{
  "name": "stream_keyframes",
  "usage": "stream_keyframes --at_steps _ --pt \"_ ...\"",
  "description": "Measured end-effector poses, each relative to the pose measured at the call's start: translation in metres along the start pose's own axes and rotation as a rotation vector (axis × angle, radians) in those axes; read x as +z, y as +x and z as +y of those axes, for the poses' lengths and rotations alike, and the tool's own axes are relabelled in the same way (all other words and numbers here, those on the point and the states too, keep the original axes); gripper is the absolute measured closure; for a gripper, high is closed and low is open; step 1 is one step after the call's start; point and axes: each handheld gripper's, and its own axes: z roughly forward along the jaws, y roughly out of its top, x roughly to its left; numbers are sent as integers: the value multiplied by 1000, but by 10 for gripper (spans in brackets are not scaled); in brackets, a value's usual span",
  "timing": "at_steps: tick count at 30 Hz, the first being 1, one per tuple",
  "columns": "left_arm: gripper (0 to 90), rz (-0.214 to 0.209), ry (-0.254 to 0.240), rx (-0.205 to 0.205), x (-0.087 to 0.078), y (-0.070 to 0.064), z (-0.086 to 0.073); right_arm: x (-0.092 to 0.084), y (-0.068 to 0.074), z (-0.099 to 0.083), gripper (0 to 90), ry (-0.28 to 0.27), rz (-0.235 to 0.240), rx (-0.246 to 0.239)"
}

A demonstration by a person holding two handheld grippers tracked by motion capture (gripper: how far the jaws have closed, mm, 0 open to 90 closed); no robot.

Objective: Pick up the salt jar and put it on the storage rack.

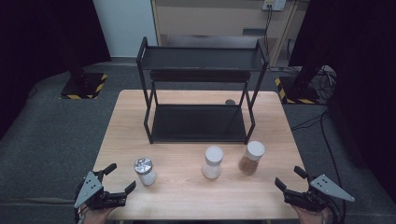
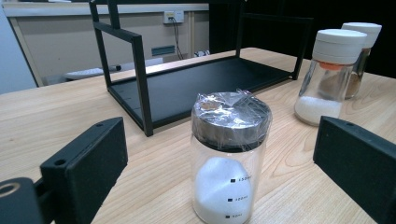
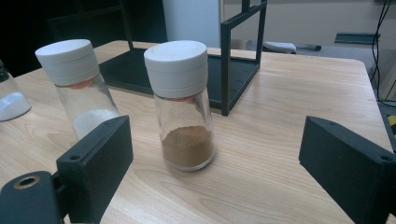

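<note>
Three seasoning jars stood in a loose row along the near half of a wooden table (image 1: 121, 121), in front of a black two-tier rack (image 1: 201, 93) whose shelves were both bare, as a person brought a hand-held gripper toward each end of the row. The left gripper (image 1: 122, 177) sat low at the table's near left corner with its jaws spread wide and nothing between them, aimed at the foil-capped jar of white powder (image 1: 145, 171) just ahead; in the left gripper view that jar (image 2: 229, 156) stood upright between the two black jaws, apart from both. The right gripper (image 1: 292, 177) waited at the near right corner, jaws likewise parted and empty, lined up on the white-lidded jar of brown spice (image 1: 251, 157), seen upright and untouched in the right gripper view (image 3: 183, 105). Between the two stood a second white-lidded jar holding white grains (image 1: 212, 162), close beside the brown one and well apart from the foil-capped jar. The row appeared laid out within easy reach of both hands, with the rack's open front turned toward the person, an arrangement that suggested the jars were meant for its shelves. Each gripper looked level with its jar's body, probably so the jaws could close around the glass below the lid rather than on the cap
</note>
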Motion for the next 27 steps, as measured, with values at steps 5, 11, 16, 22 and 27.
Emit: stream_keyframes --at_steps 5,11,16,22,27 --pt "20 -13 -8 0 3 1 0 1 -1 1 102 18 2 5" --pt "19 -26 -12 15 5 1 2 2 5 7 106 54 -5 -35" --pt "17 -25 -22 12 4 2 2 1 8 8 106 68 -10 -41" --pt "13 -25 -10 14 4 1 6 0 7 7 106 72 -11 -34" --pt "11 -16 -28 2 1 0 11 1 6 7 106 71 -8 -33"
